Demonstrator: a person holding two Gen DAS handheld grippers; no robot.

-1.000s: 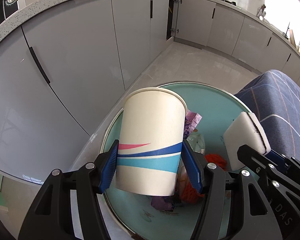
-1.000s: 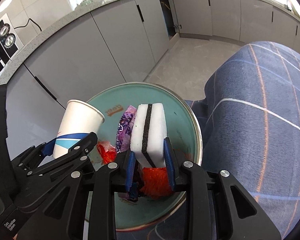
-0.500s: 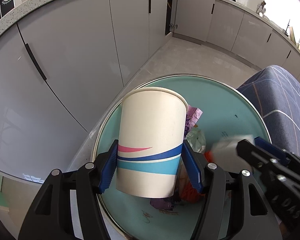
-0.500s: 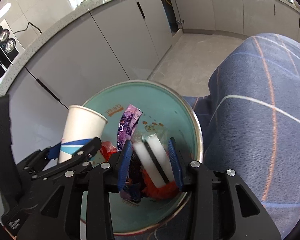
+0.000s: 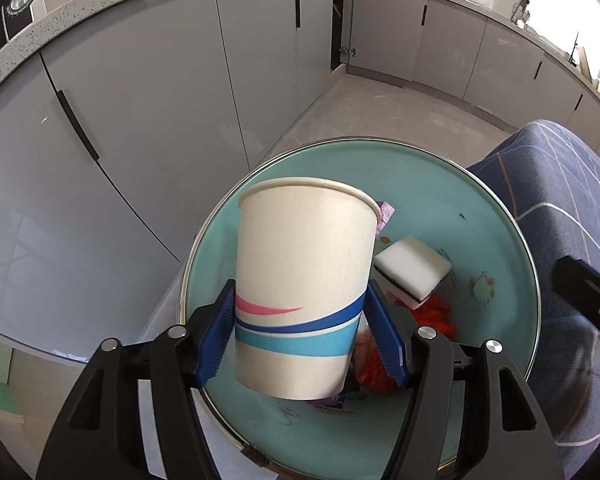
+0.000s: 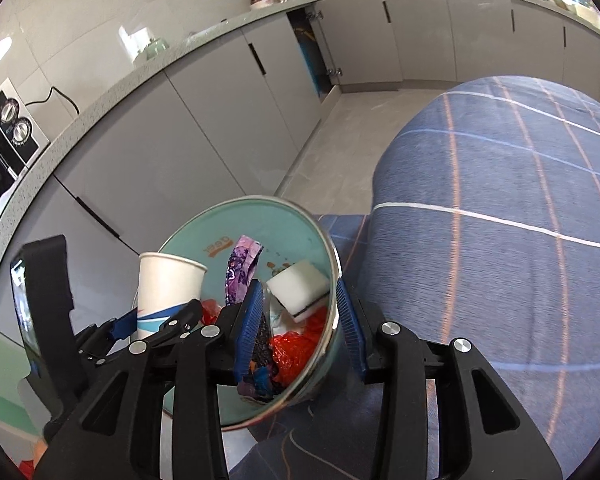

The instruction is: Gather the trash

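My left gripper (image 5: 300, 328) is shut on a white paper cup (image 5: 300, 280) with blue and pink stripes, held upright above a round teal bin (image 5: 496, 232). The cup also shows in the right wrist view (image 6: 168, 292). A white sponge with a black layer (image 5: 412, 272) lies in the bin on red wrappers (image 5: 436, 312) and a purple wrapper (image 6: 242, 268). My right gripper (image 6: 298, 328) is open and empty above the bin's right rim (image 6: 332, 264), just behind the sponge (image 6: 298, 290).
Grey kitchen cabinets (image 5: 148, 120) stand along the left and back. A blue checked cushion (image 6: 500, 220) lies to the right of the bin. A grey tiled floor (image 5: 380, 116) lies beyond. An oven (image 6: 4, 136) sits on the counter.
My right gripper opened and let go of the sponge, which dropped into the bin. The right gripper then drew back. My left gripper kept hold of the cup.
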